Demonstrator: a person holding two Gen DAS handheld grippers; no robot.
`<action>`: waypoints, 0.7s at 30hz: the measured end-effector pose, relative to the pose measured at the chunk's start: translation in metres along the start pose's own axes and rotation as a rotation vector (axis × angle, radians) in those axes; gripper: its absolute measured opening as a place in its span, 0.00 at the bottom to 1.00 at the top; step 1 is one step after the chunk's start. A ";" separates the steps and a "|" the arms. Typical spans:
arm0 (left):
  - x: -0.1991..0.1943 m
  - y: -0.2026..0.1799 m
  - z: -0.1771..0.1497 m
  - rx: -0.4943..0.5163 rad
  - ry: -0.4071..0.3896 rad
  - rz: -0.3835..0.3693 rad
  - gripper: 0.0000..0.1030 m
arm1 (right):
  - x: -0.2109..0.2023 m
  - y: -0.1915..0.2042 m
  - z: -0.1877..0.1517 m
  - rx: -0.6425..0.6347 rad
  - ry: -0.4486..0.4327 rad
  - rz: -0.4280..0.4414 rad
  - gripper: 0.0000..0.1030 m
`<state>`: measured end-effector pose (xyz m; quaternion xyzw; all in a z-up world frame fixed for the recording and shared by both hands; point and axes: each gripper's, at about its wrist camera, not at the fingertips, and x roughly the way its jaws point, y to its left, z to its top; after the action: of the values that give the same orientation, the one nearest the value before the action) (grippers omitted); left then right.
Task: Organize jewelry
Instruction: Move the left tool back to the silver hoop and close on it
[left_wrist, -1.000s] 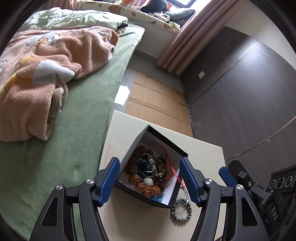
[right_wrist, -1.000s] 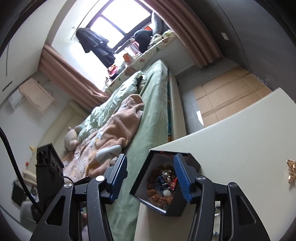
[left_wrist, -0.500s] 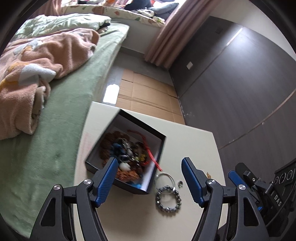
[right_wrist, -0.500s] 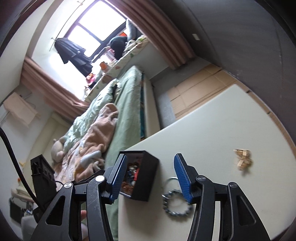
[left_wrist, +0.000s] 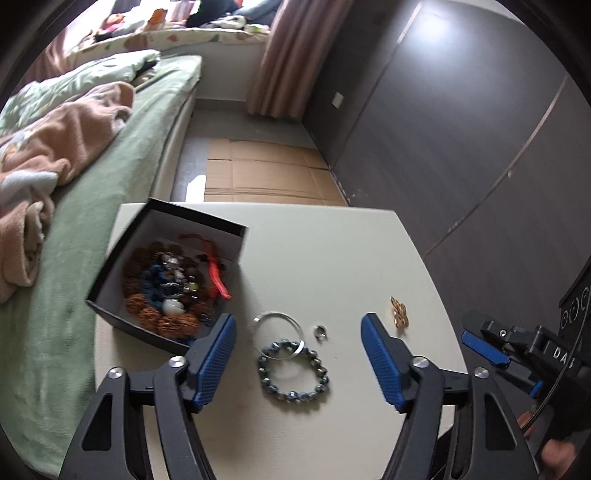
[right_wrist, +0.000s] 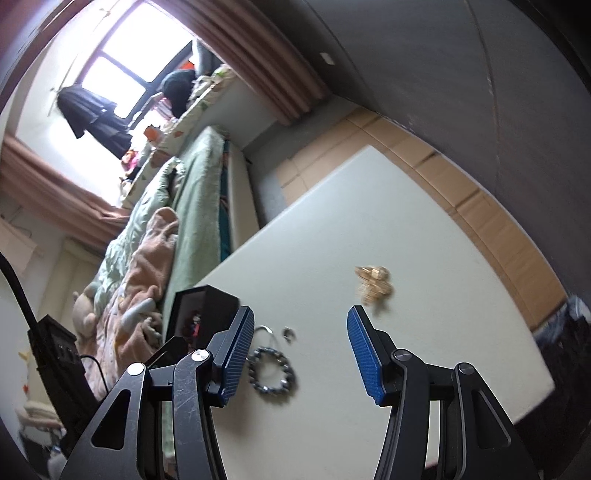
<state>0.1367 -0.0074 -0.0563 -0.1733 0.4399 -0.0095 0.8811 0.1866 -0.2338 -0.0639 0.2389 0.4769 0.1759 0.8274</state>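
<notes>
Bedside table (left_wrist: 332, 258) w/ black jewelry box (left_wrist: 166, 266), "DAS"-marked right gripper (left_wrist: 484, 349).

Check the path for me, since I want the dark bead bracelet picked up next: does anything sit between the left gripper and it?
Nothing visible blocks it. The left gripper hangs open above the bead bracelet. A thin silver bangle overlaps the bracelet's far edge, and a small ring lies just beyond.

My left gripper (left_wrist: 298, 334): black angular arms with triangular cut-outs, silver round screws at pivots, blue ribbed pads (left_wrist: 382, 363) on fingers. My right gripper (right_wrist: 301, 345): same black frame, same blue pads, scuffed metal; white "DAS" lettering on body, black cable trailing off.
</notes>
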 end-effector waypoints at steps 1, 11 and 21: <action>0.004 -0.004 -0.001 0.009 0.010 0.003 0.58 | -0.001 -0.005 0.000 0.012 0.002 -0.002 0.52; 0.050 -0.017 -0.006 0.090 0.108 0.107 0.35 | -0.016 -0.033 0.004 0.076 -0.001 0.009 0.52; 0.087 -0.029 -0.010 0.159 0.176 0.188 0.26 | -0.020 -0.042 0.008 0.107 -0.004 0.019 0.52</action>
<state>0.1867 -0.0524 -0.1196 -0.0597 0.5276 0.0231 0.8471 0.1864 -0.2803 -0.0704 0.2879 0.4815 0.1574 0.8127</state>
